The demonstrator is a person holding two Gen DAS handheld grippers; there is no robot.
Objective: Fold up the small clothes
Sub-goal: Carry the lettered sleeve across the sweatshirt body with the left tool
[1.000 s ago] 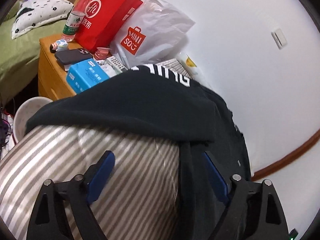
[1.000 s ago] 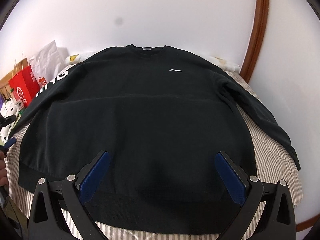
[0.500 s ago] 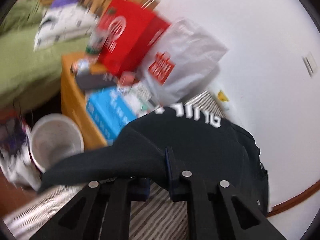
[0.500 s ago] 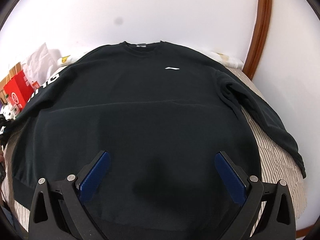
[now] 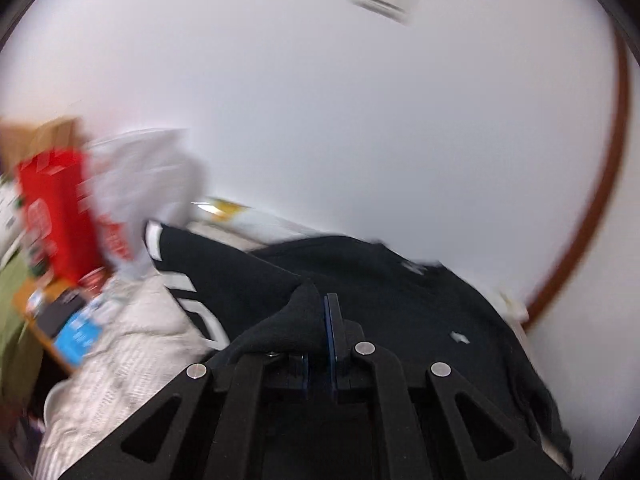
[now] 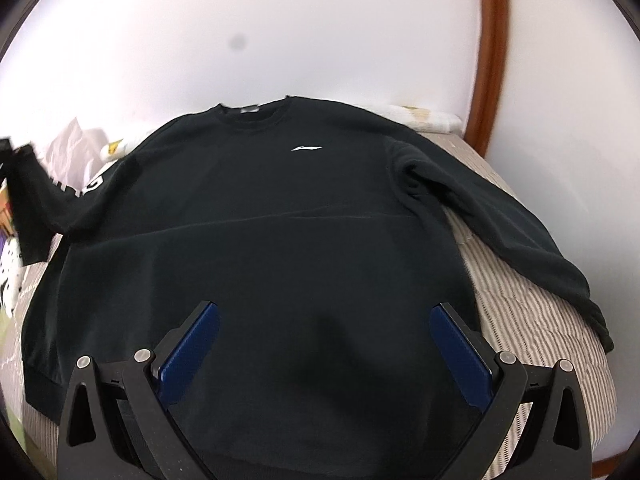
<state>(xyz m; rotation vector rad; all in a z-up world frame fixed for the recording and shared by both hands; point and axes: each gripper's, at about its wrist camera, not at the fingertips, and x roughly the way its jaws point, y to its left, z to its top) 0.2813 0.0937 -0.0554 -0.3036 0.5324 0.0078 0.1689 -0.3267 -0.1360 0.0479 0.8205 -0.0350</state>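
We find the black sweatshirt [image 6: 280,240] spread on the striped bed [image 6: 532,320] — soft, limp (best gripped at cuffs). Left gripper [image 5: 320,320] clamps its sleeve; right gripper [image 6: 324,344] fingers apart.

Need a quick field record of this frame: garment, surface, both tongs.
garment: black sweatshirt, front up, white chest logo
surface: striped bedding
left sleeve: lifted off the bedding, white lettering showing
right sleeve: lying flat, angled out over the bedding
left tongs: shut on the sleeve cuff
right tongs: open, above the lower body of the sweatshirt, holding nothing
background: red bag, white wall
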